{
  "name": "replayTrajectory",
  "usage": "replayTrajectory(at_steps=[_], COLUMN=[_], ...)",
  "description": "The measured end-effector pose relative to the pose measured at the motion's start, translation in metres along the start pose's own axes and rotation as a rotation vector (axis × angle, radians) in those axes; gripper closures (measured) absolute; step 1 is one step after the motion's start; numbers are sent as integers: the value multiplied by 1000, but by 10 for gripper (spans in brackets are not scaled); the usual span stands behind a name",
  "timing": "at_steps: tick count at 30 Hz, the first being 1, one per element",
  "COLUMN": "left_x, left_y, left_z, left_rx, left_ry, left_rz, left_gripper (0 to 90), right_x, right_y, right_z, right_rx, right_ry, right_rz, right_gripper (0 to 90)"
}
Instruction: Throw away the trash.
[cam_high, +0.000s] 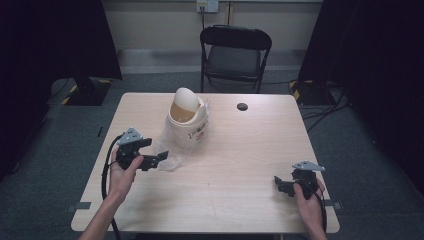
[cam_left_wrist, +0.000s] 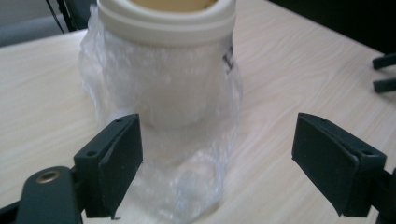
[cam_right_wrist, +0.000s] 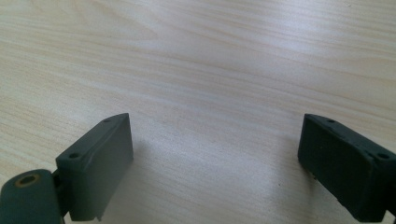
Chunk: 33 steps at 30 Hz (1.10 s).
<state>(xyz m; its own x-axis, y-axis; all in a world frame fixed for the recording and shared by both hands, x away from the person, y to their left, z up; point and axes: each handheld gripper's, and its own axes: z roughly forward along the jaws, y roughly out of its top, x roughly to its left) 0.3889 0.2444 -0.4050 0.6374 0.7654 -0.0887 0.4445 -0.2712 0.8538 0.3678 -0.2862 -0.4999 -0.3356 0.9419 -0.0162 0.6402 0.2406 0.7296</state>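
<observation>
Two grippers are sitting at the near side of the table, one in each hand. The right gripper is resting low near the near right corner, with its jaws spread wide and nothing between them. In the right gripper view there is just bare wood ahead of it. It looks like it is waiting out of the way, and it is well apart from everything else. The table edge is close behind it, so there is not much room to pull back there.

The left gripper is sitting on the near left side, pointing toward the middle of the table. Its jaws are wide too, and they are holding nothing. In the left gripper view a bit of thin clear plastic bag is lying on the wood between the two jaws. I think the hand is lining up to pinch that loose plastic, which would be why the jaws are so wide.

A little farther off, near the middle of the table, a small cream bin is standing upright. The clear bag is wrapped around its outside and spilling onto the table on the near side. Its swing lid is tipped, so the top is partly open.

The right half of the table is mostly bare, so there is lots of room to move there. Farther still, a small black round thing is sitting near the far edge. Past the table a dark folding chair is standing on the floor.
</observation>
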Motion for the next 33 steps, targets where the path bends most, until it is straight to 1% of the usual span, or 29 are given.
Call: replayTrajectory(at_steps=[3, 4, 6, 9, 11, 12, 13, 14, 16, 18, 23, 24, 26, 27, 28, 29, 30, 32, 33], left_x=[1, 2, 2, 2, 4, 5, 7, 8, 12, 15, 21, 22, 23, 23, 22, 21, 20, 17, 17], left_y=[-12, -18, -26, -39, -48, -53, -57, -61, -70, -77, -94, -97, -101, -103, -104, -106, -107, -110, -110], left_z=[-3, -4, -5, -8, -11, -12, -13, -14, -15, -15, -12, -11, -9, -9, -8, -6, -5, -3, -2], left_rx=[7, 18, 31, 42, 63, 65, 77, 81, 94, 114, 155, 165, 186, 195, 195, 198, 215, 204, 209], left_ry=[0, 0, 0, 12, 27, 33, 40, 41, 54, 63, 93, 93, 109, 115, 115, 125, 134, 159, 178], left_rz=[-25, -31, -32, -47, -48, -55, -59, -76, -87, -81, -108, -113, -113, -105, -103, -96, -84, -54, -32], left_gripper=[161, 161, 161, 161, 161, 161, 161, 161, 161, 161, 164, 164, 164, 164, 164, 164, 167, 158, 158], right_x=[0, 0, 0, 0, 0, 0, 0, 0, 0, 0, 0, 0, 0, 0, 0, 0, 0, 0, 0], right_y=[0, 0, 0, 0, 0, 0, 0, 0, 0, 0, 0, 0, 0, 0, 0, 0, 0, 0, 0], right_z=[0, 0, 0, 0, 0, 0, 0, 0, 0, 0, 0, 0, 0, 0, 0, 0, 0, 0, 0], right_rx=[0, 0, 0, 0, 0, 0, -1, 0, 0, 0, 0, 0, 0, 0, 0, 0, -1, 0, 0], right_ry=[0, 0, 0, 0, 0, 0, 1, 0, 0, 0, 0, 0, 0, 0, 0, 0, -1, 0, 0], right_rz=[0, 0, 0, 0, 0, 0, -1, 0, 0, 0, 0, 0, 0, 0, 0, 0, 0, 0, 0], right_gripper=[96, 96, 96, 96, 96, 96, 96, 96, 96, 96, 96, 96, 96, 96, 96, 96, 96, 96, 96])
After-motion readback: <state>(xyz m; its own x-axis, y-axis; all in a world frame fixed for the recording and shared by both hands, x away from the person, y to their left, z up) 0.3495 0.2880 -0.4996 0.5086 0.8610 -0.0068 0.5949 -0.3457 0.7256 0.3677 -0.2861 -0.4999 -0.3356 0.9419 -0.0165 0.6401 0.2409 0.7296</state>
